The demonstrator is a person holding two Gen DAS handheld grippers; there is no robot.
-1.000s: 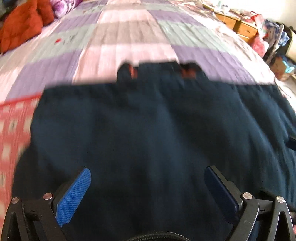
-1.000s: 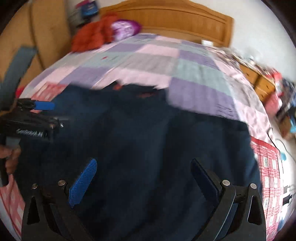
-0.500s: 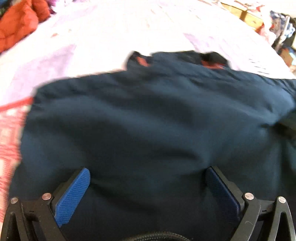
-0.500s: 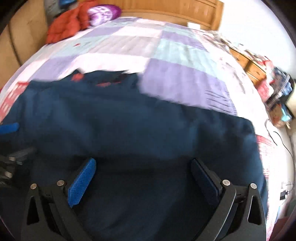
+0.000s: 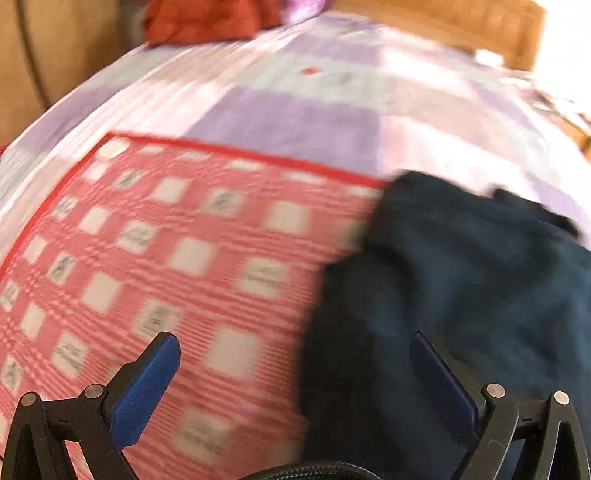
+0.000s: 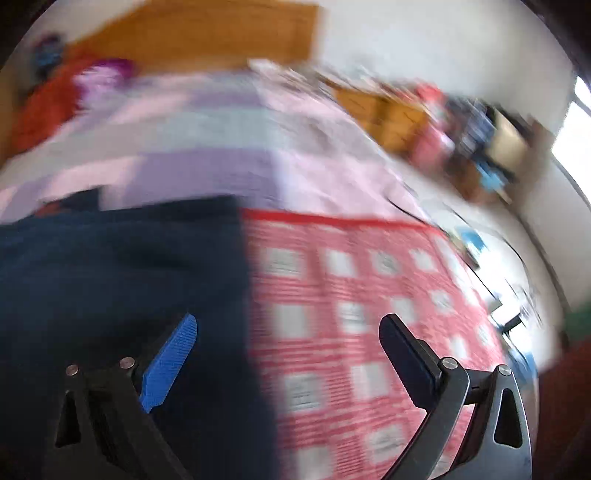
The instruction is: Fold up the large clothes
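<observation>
Now both tools spread wide, empty — left tool, right tool straddling dark garment edges.

Dark garment matt cloth; headboard wood.

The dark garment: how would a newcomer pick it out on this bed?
Start from the bed with its lilac and pink patchwork cover. Nearer the camera lies a red-and-white checked cloth; the dark navy garment lies partly over it. It is the only plain, dark fabric there.
</observation>
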